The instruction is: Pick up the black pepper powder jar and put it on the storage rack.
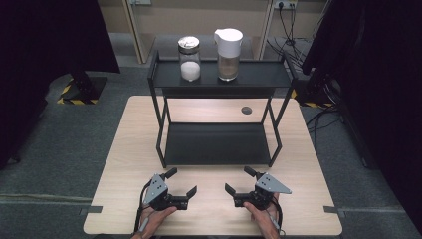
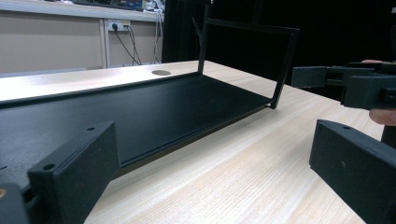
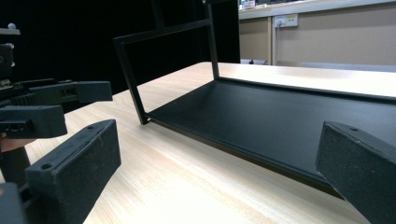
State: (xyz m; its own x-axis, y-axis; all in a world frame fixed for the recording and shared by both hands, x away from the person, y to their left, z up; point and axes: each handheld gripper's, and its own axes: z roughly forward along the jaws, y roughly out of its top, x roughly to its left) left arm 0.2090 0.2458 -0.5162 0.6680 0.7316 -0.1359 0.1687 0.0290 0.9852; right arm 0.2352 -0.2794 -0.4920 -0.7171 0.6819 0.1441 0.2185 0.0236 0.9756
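Both grippers rest low over the near edge of the wooden table [image 1: 124, 149], each held in a hand. Left gripper [image 1: 181, 182] has its jaws spread wide with nothing between them; right gripper [image 1: 237, 180] is likewise spread and empty. Just beyond them stands a black two-tier metal rack [image 1: 219, 144], its lower shelf bare. On its top shelf, well apart from the grippers, stand a glass jar of white powder [image 1: 189, 58] and, beside it, a white-lidded pitcher [image 1: 228, 48].
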